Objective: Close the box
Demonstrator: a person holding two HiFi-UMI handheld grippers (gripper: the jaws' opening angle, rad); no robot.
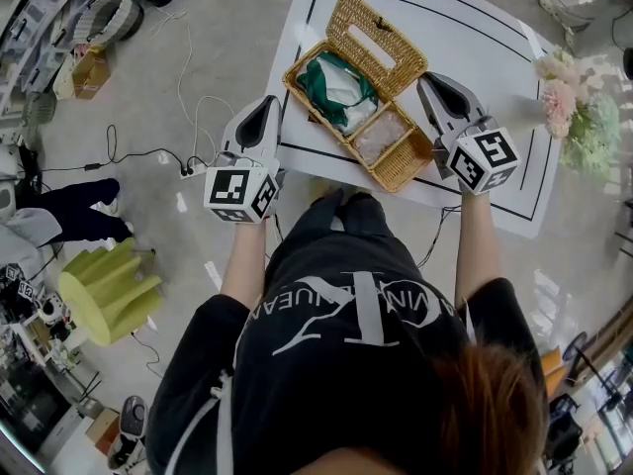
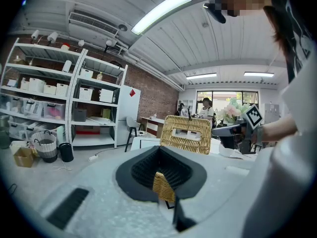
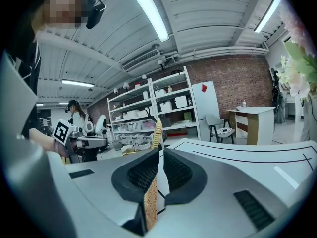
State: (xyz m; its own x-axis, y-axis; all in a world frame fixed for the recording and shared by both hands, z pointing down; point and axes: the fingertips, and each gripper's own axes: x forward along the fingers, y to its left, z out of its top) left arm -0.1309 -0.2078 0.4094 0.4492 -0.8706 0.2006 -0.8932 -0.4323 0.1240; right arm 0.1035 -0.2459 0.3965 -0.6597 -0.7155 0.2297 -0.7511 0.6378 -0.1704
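Observation:
A wicker box stands on the white table with its slotted lid tipped open at the far side. Inside lie a green cloth and a pale packet. My left gripper is at the box's left corner; in the left gripper view its jaws are shut on a bit of wicker, with the lid upright beyond. My right gripper is at the box's right side, its jaws shut on the thin wicker wall.
A bunch of pale flowers stands at the table's right. On the floor to the left are a green stool, cables and a power strip. Shelving with bins lines the far wall.

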